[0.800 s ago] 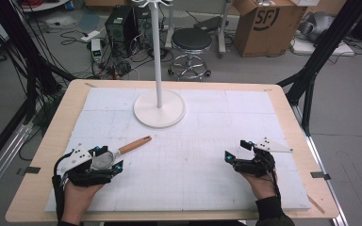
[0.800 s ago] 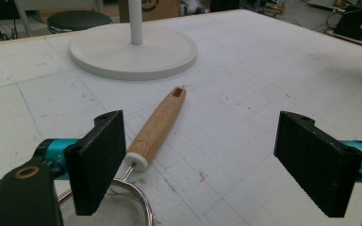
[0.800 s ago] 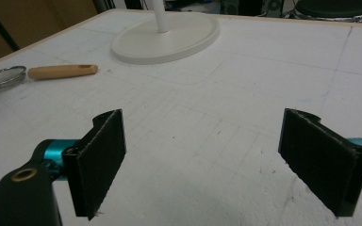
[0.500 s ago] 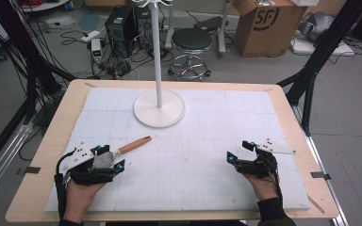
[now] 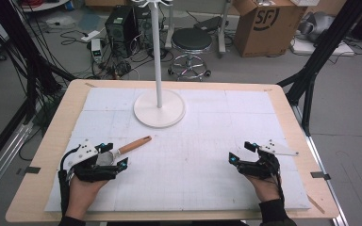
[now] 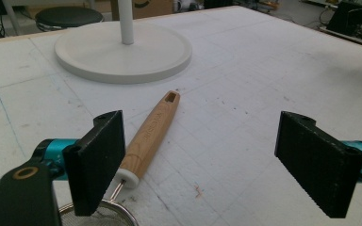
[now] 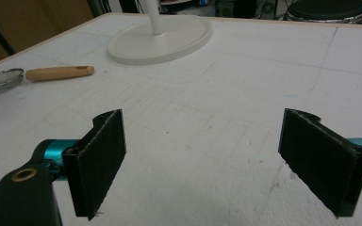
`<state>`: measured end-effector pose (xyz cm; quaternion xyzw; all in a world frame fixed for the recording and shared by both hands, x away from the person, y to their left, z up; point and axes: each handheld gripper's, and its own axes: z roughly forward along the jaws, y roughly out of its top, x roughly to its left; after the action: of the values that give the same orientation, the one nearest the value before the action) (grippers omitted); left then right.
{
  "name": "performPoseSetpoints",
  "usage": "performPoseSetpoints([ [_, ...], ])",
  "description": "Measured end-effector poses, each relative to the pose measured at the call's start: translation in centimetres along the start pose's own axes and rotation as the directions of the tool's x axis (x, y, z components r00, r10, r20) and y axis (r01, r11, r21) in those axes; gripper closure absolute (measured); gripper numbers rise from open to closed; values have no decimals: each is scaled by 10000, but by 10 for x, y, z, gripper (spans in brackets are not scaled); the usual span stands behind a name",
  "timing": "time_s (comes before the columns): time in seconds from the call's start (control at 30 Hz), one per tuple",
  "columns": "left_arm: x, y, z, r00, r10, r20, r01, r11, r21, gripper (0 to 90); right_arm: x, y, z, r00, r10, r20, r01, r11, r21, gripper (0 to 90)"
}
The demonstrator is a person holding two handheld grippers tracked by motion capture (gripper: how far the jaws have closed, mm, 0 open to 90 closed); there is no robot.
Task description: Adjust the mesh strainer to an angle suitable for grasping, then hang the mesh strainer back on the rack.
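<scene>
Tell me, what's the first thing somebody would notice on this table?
Probably the tall white stand at the far middle of the table, with its big round base. Next comes the little strainer with a wooden handle, lying flat just in front of the open left gripper. The right gripper sits open over bare white mat.

The strainer (image 5: 122, 149) lies on the table's (image 5: 207, 197) left side, before the stand base (image 5: 159, 108).
</scene>
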<state>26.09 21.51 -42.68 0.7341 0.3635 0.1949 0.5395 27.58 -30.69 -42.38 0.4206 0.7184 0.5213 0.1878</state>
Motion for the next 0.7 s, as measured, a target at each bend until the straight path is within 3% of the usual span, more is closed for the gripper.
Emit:
performPoseSetpoints([
  [0.1,2,5,1,9999,8,170,-11,9999,157,258,0,0,-1,10000,43,-11,-43,10000,-20,147],
  [0.2,1,6,1,9999,81,136,-82,9999,101,207,0,0,-1,10000,24,-16,-24,10000,-97,147],
  [0.4,1,5,3,9998,197,44,-199,9995,249,204,0,0,-1,10000,-19,-48,18,9999,-108,147],
  [0.7,9,20,0,9992,-21,399,20,10000,22,194,0,2,-3,9999,58,-142,-62,9996,-278,147],
])
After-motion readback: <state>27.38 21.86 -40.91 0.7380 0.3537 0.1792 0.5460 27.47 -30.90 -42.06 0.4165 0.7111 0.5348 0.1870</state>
